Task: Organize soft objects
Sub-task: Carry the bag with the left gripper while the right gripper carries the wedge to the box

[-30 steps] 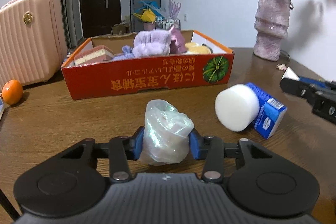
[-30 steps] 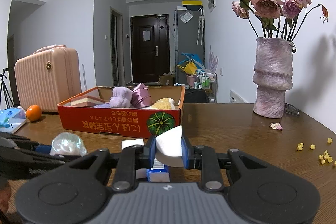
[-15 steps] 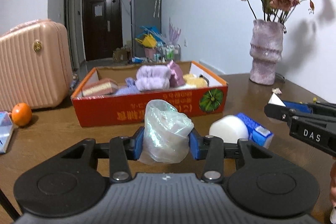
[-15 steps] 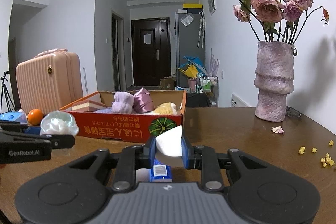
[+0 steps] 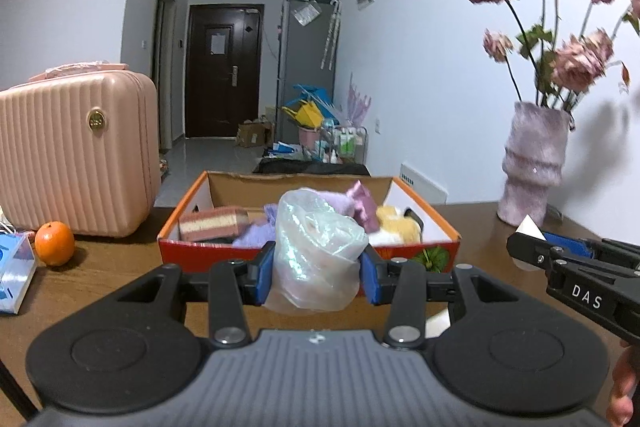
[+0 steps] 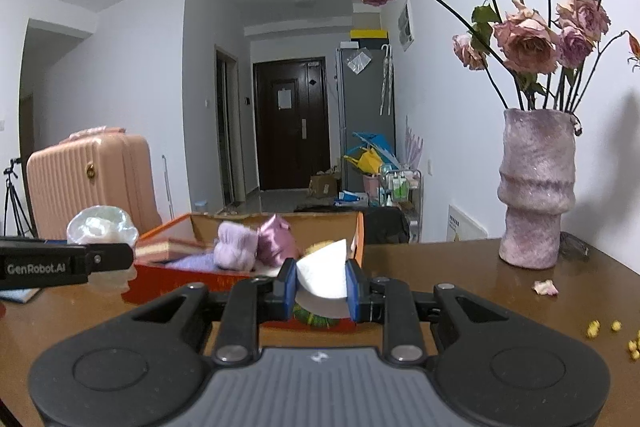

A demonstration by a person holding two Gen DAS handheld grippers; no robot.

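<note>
**Two soft things in the air, plenty of ways to fumble this**

Left gripper [image 5: 318,277] clamped on a crinkly, pearly clear plastic bag bundle [image 5: 316,255], jaws closed on it from both sides, held up in front of the open orange cardboard box [image 5: 308,253]. Right gripper [image 6: 322,289] clamped tight on a white foam wedge [image 6: 322,275], also off the dark wooden bench [image 6: 460,267] and near the box's front wall.

Possible trouble, just guessing:

- Slippery film, squashy bundle. Could slide out of the jaws before clearing the wall and land on the bench.
- Box already crowded: lilac fluffy plush [image 6: 236,247], pink satin pouch [image 6: 276,241], striped pink sponge block [image 5: 212,225], yellow plush [image 5: 394,223]. Dropping on top could mean rolling back out.
- Both grippers heading for the same opening, close together. Easy to bump.
- Fuzzy purple vase of dried roses [image 6: 536,187] off to the right, well apart for now, but a wide swing could tip it.
</note>
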